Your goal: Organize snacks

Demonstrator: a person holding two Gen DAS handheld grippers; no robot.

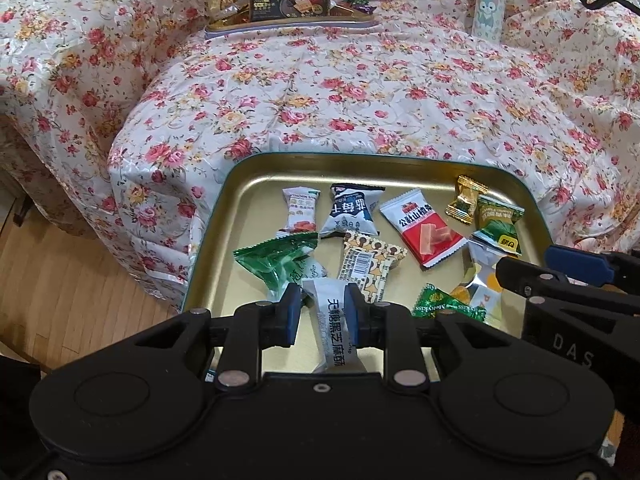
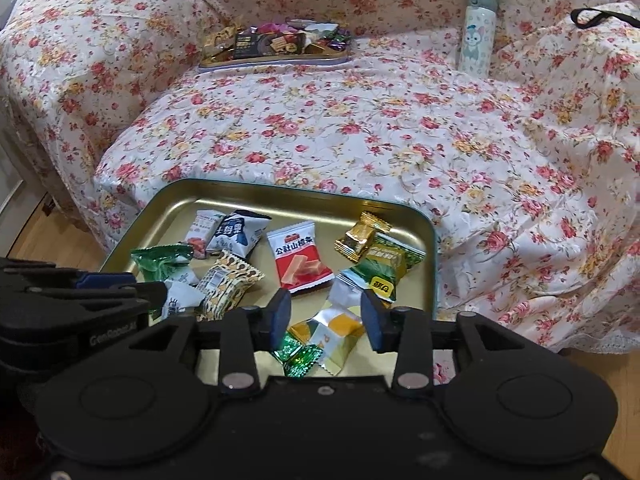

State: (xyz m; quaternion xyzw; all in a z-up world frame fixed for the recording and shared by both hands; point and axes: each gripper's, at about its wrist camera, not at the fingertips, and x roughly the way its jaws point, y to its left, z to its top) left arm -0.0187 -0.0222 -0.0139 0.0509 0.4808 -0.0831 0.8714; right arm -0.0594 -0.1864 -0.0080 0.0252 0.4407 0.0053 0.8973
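Observation:
A gold metal tray [image 1: 256, 172] lies at the near edge of the floral-covered sofa with several wrapped snacks in it. My left gripper [image 1: 322, 300] is shut on a white packet with black Chinese lettering [image 1: 332, 320], held just above the tray's near side. In the right wrist view my right gripper [image 2: 326, 312] stands open over the same tray [image 2: 192, 196]. A silver and yellow packet [image 2: 340, 332] lies between and below its fingers, untouched by the pads, beside a glittery green candy [image 2: 300, 354]. A red packet [image 2: 300, 260] lies in the tray's middle.
A second tray [image 1: 292, 26] heaped with snacks sits at the back of the sofa. A white cartoon-print bottle [image 1: 488, 4] stands at the back right, near a black strap [image 1: 608, 0]. Wooden floor [image 1: 60, 272] lies to the left.

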